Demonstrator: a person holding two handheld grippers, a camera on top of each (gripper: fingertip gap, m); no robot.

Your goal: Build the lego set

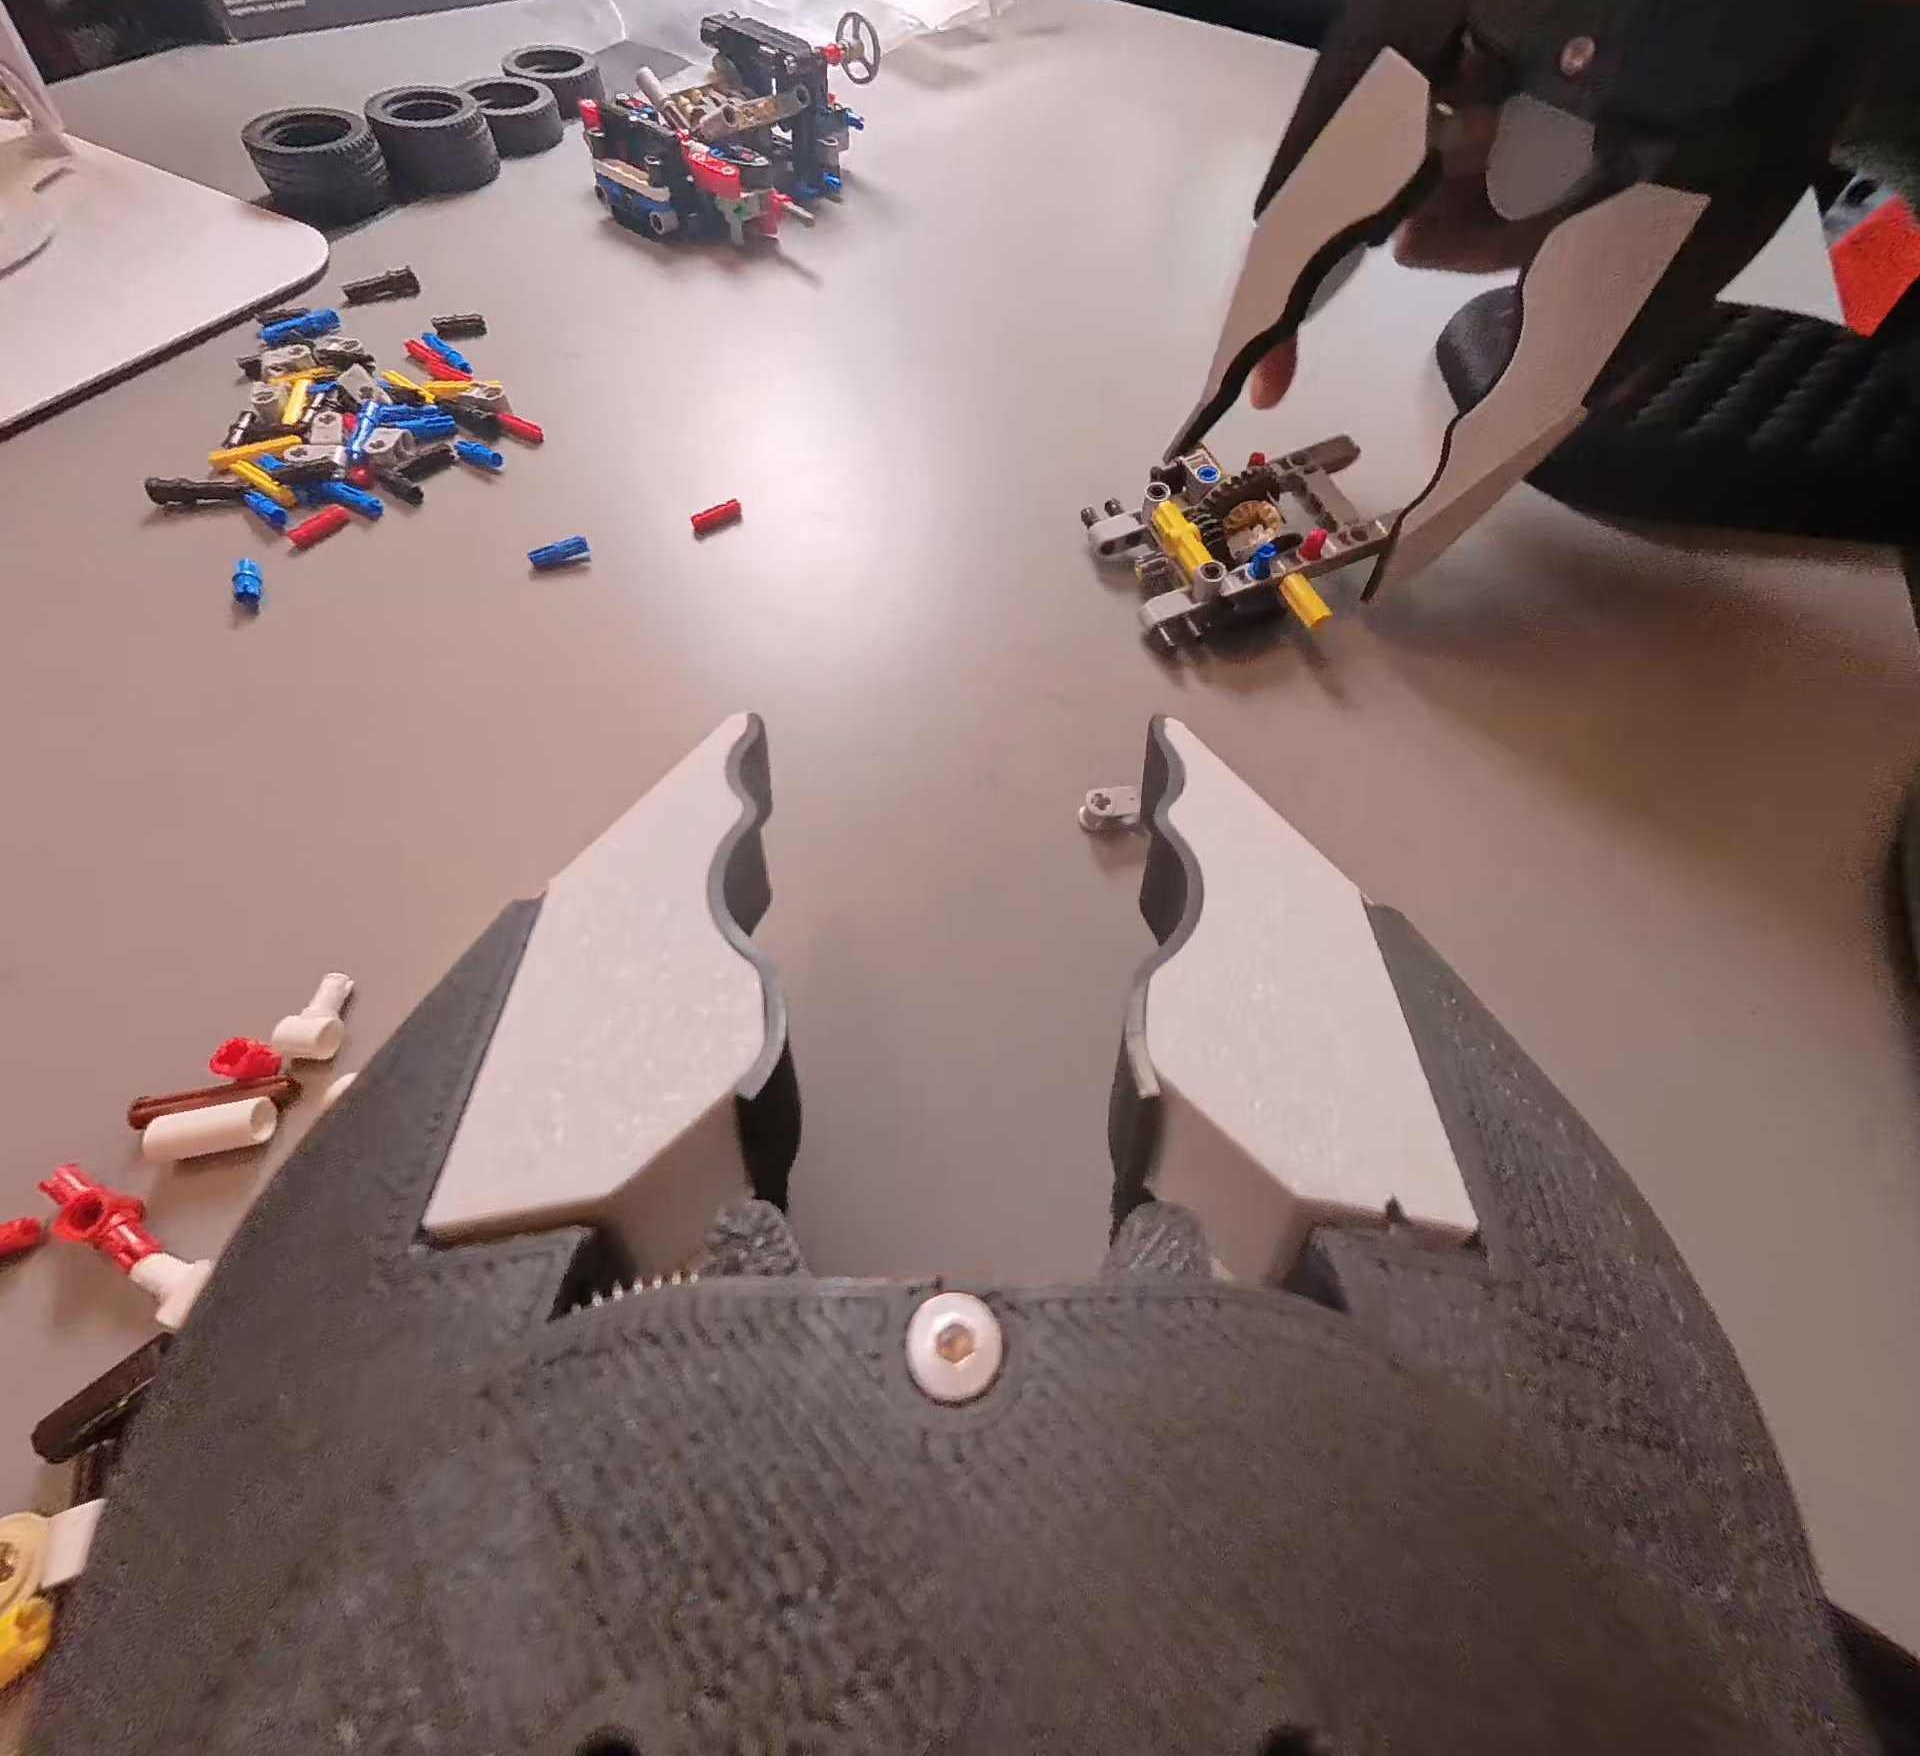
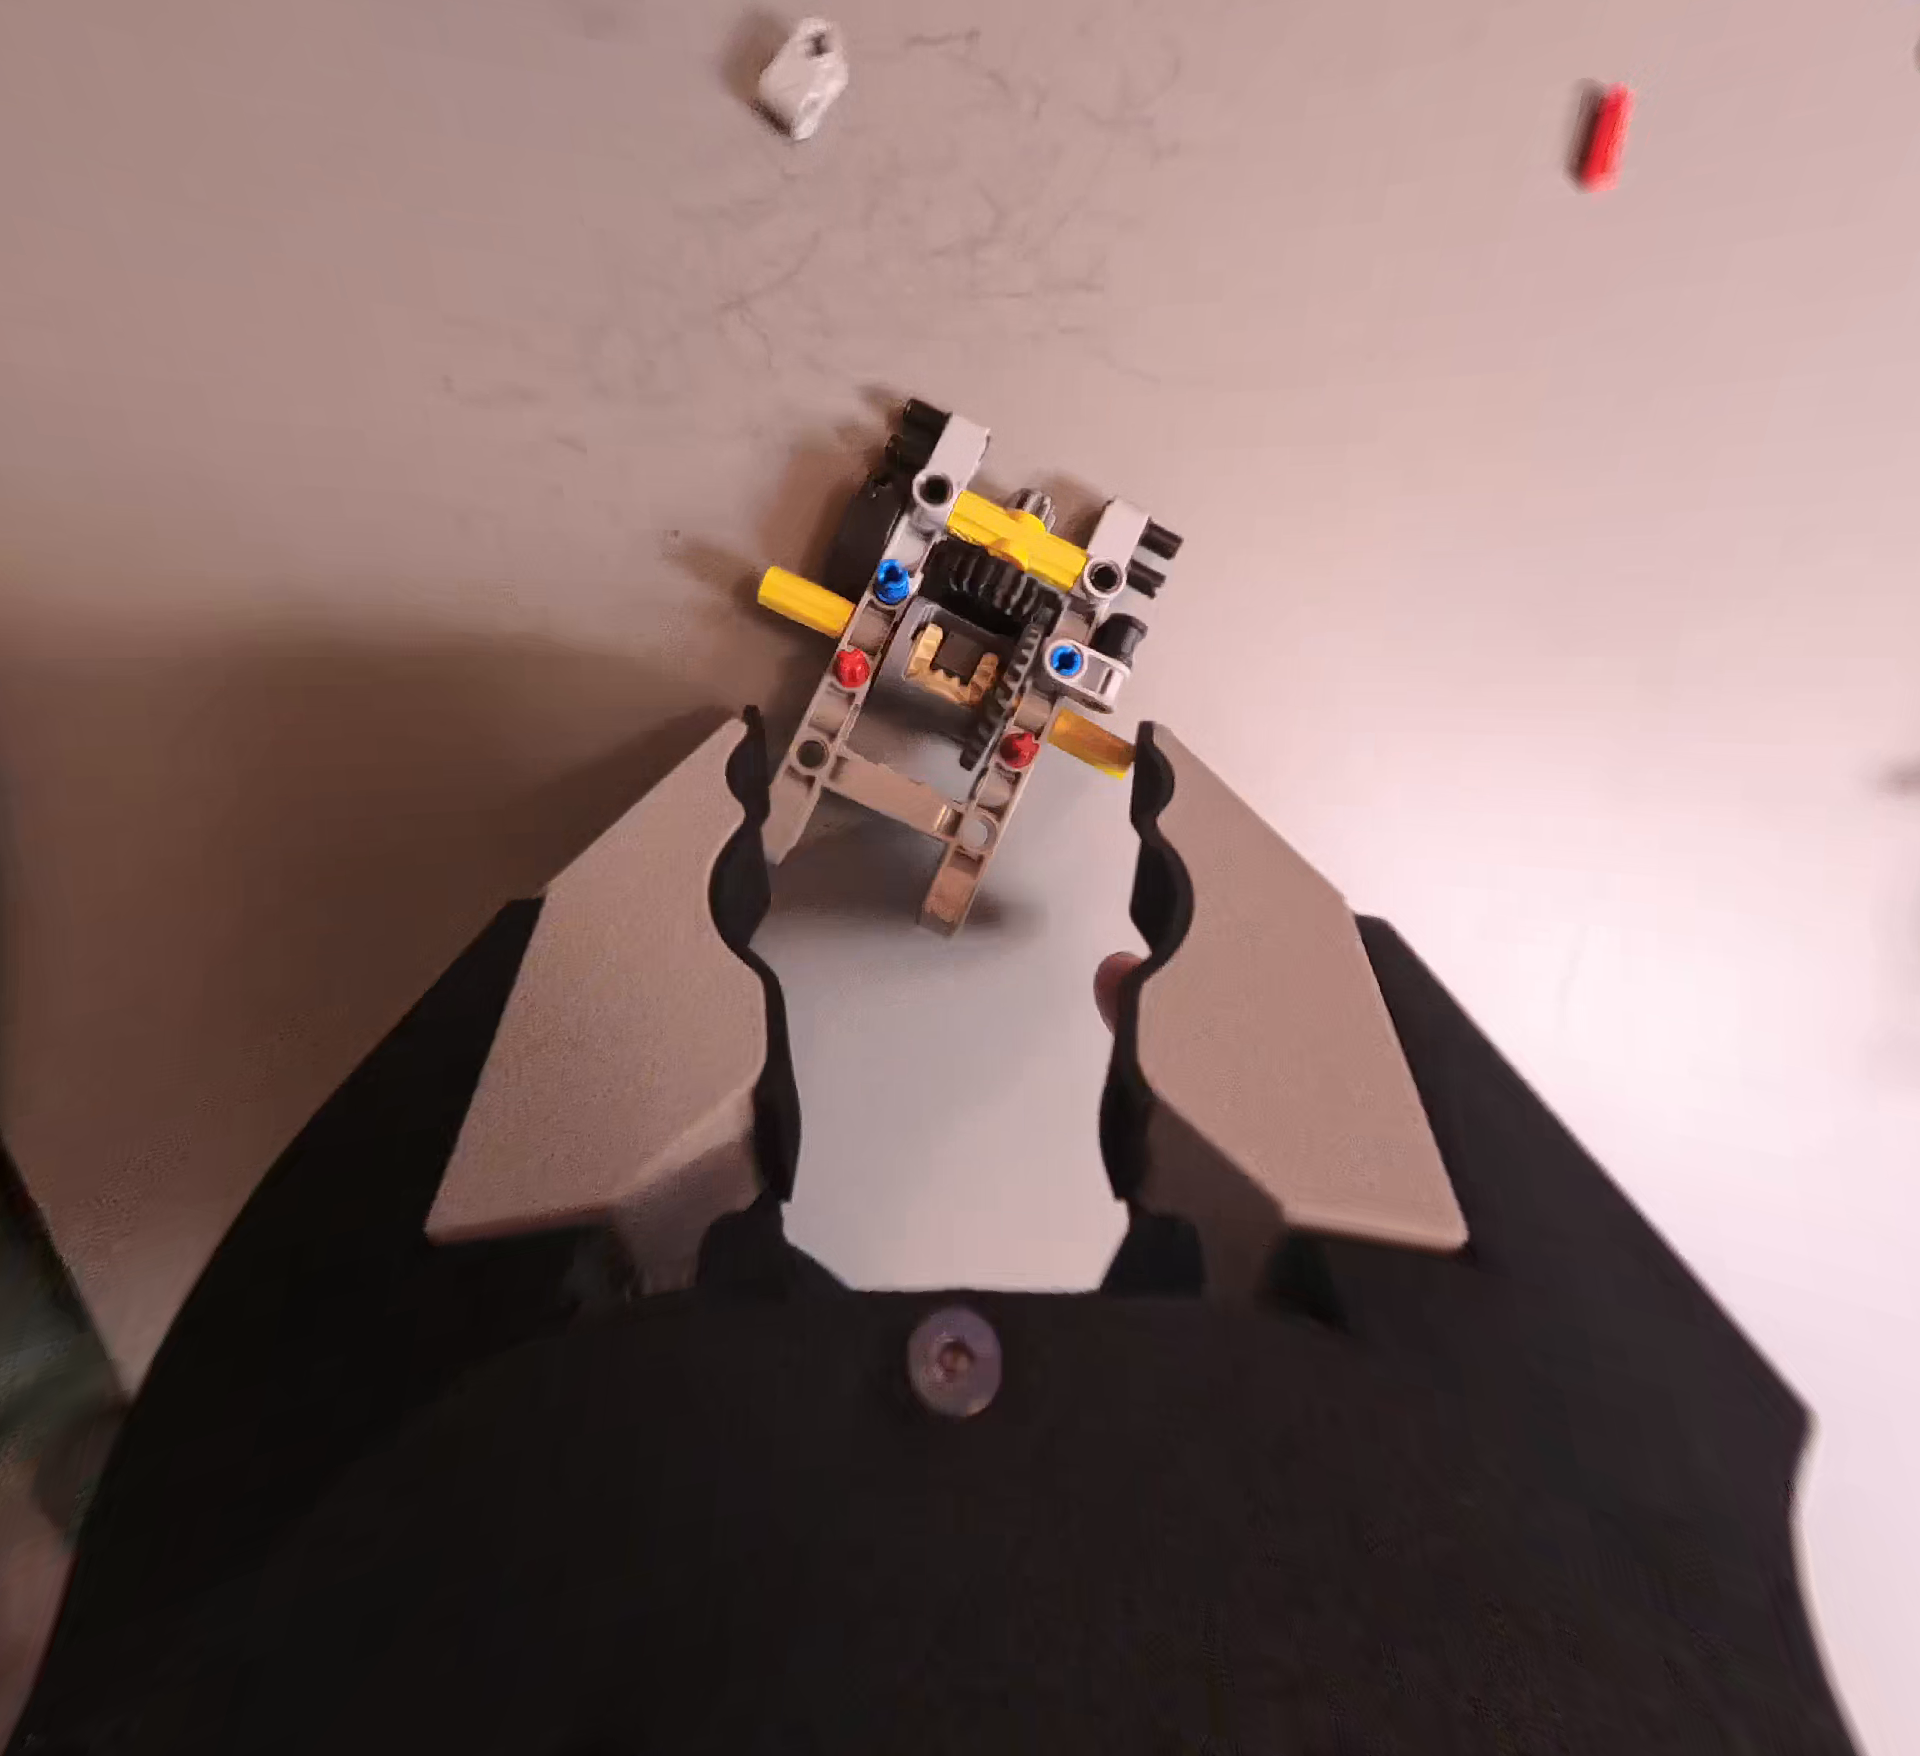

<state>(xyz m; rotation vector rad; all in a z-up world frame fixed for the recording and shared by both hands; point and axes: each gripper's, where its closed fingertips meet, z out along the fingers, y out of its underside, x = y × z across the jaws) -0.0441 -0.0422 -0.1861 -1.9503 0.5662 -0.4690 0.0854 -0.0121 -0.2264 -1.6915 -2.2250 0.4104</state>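
With the right gripper (image 2: 943, 740) spread wide over it, the light, stiff but pull-apart-prone gear subassembly (image 2: 971, 641) is best pinched across its 2 grey side beams, while the left gripper (image 1: 956, 761) is held apart and empty.

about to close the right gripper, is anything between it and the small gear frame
Nothing visible. The right gripper is open, its fingertips already flanking the gear frame; only bare table lies between the fingers.
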